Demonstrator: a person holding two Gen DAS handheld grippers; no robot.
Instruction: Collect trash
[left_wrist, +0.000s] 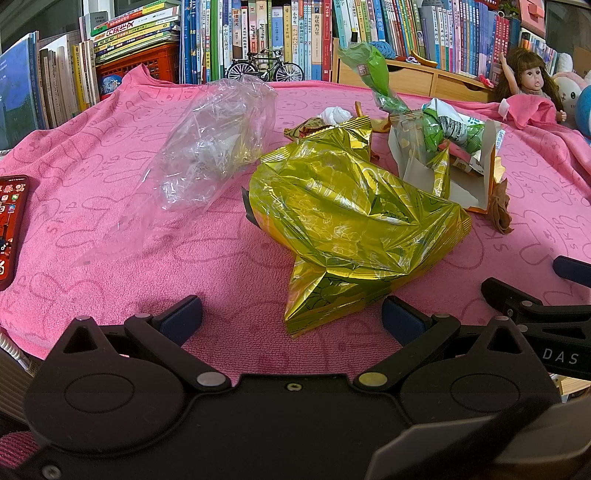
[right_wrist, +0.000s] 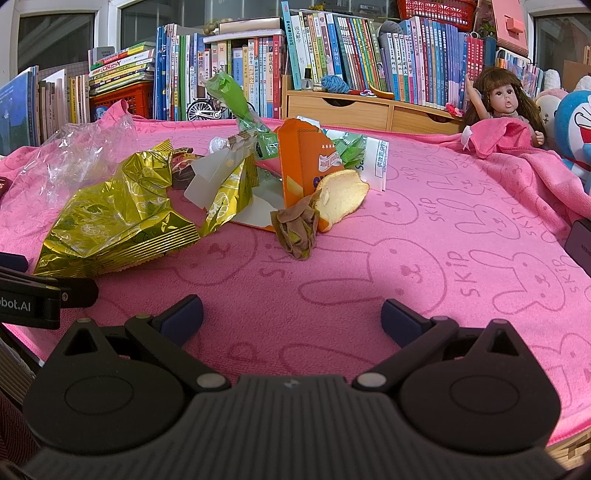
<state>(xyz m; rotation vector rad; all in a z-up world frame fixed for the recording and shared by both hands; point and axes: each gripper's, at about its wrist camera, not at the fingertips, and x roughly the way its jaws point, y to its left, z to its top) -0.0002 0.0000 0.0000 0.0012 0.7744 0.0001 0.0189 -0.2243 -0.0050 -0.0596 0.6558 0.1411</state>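
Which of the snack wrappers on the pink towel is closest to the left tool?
The big gold foil bag. Its corner lies just in front of the open left tool; the green wrapper and orange box sit farther back.

Two gold foil bags are counted — a large one (left_wrist: 354, 225) and a smaller one (right_wrist: 232, 192) — with one clear plastic bag (left_wrist: 218, 140) and one torn orange carton (right_wrist: 303, 162). One green wrapper (right_wrist: 229, 96), one peel (right_wrist: 343, 195), one doll (right_wrist: 498, 99) and one phone (left_wrist: 9, 225) are also seen.

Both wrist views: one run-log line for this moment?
left gripper: open, empty | right gripper: open, empty | gold foil bag: on pink towel, ungrasped | phase: pre-grasp
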